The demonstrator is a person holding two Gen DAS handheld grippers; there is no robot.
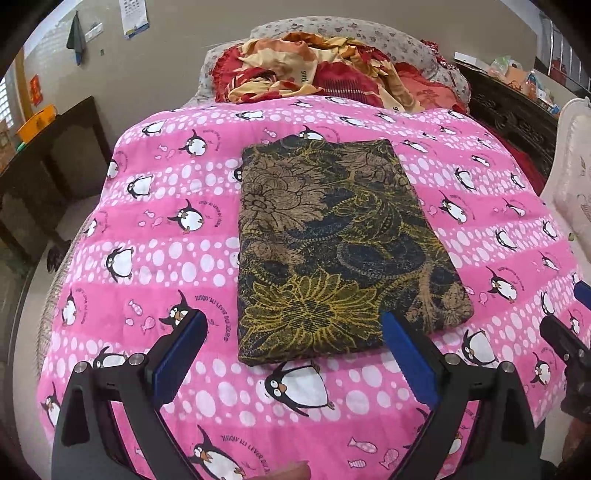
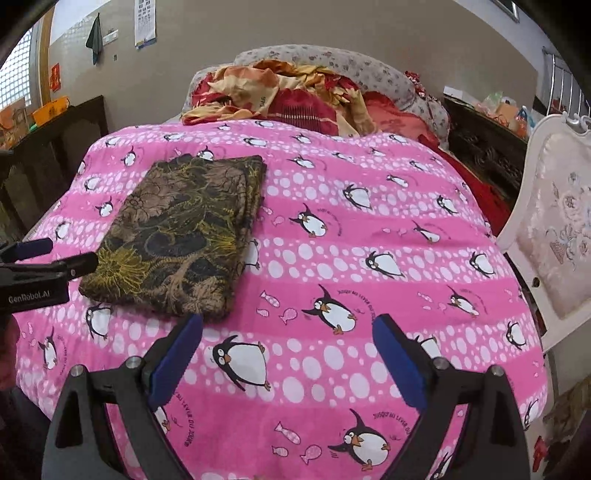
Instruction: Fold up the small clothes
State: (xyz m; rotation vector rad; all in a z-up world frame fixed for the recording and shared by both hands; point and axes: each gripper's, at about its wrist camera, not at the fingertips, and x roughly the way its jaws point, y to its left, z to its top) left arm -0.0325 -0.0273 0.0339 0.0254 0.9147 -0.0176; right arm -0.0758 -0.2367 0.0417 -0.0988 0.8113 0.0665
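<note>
The dark floral garment (image 1: 340, 243) lies folded flat on the pink penguin quilt (image 1: 155, 236), with the left gripper (image 1: 295, 354) and right gripper (image 2: 288, 354) both spread and empty, so a careless low pass could snag and undo the fold.

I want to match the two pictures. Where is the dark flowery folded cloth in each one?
Left wrist view: the folded cloth lies in the middle, just beyond the open left gripper.
Right wrist view: the folded cloth lies at the left, beyond the left finger of the open right gripper.
Shared landmark: the wall calendar.
</note>
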